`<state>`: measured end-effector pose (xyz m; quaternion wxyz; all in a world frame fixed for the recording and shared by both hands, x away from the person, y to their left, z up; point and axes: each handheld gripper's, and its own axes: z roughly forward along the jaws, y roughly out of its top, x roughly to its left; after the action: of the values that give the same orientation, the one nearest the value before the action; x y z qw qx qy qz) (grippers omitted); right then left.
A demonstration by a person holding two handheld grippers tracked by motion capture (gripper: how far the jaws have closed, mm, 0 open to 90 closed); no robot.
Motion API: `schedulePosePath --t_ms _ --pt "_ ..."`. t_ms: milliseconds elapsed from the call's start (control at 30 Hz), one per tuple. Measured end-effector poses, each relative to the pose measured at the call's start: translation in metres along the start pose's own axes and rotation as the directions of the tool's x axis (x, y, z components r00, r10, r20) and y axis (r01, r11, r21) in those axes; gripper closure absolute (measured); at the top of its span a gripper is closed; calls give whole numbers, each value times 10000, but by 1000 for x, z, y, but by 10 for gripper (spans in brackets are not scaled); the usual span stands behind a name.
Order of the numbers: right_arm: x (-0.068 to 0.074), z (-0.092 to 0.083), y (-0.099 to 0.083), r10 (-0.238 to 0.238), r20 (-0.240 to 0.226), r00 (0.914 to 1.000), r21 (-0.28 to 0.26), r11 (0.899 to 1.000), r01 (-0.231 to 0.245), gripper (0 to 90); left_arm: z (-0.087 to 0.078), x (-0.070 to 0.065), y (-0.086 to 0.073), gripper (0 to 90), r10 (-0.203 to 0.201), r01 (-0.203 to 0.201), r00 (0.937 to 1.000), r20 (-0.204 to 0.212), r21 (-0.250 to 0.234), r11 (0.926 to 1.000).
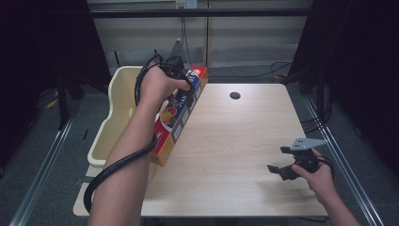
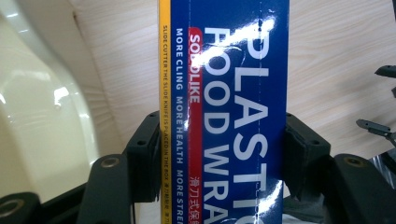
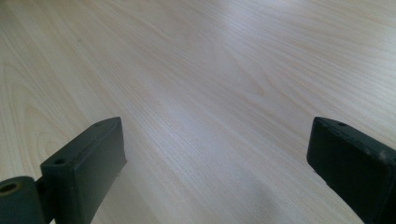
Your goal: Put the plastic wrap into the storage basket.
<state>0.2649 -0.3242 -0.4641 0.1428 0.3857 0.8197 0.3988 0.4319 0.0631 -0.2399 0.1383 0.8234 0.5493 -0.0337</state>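
While the long blue plastic-wrap box was gripped near its upper end by the left claw, it was seen in the upper left of the high view, tilted, along the left edge of the table. Its lower end lay near the table edge at centre left; whether that end touched the surface could not be told. In the left gripper view the box was pressed on both narrow sides by the black pads, so the grasp was judged firm.

The cream plastic tub stood just beside the table, left of the box. What could be seen of its interior held nothing; part of it was hidden by the forearm. In the left gripper view a stretch of the tub wall was seen at the left of the frame.

The right claw was held low over bare wood at the lower right of the high view, its jaws standing wide apart with nothing between them, as confirmed in the right gripper view.

The pick-up was judged complete. Transfer of the box, probably into the tub, was judged outstanding, and release was not yet done.
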Motion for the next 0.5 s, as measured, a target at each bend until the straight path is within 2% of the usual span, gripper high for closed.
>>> schedulePosePath --t_ms 33,267,500 --pt "0 0 0 -11 2 10000 -10 10000 11 39 -1 1 -1 410 -58 58 9999 -103 16 10000" --pt "0 0 0 -26 58 10000 -33 10000 27 38 -8 10 -3 410 -432 432 9991 -42 -122 9990" --pt "1 1 0 4 46 10000 -3 10000 -4 39 -16 18 -6 410 -598 596 9981 -166 -144 9981"
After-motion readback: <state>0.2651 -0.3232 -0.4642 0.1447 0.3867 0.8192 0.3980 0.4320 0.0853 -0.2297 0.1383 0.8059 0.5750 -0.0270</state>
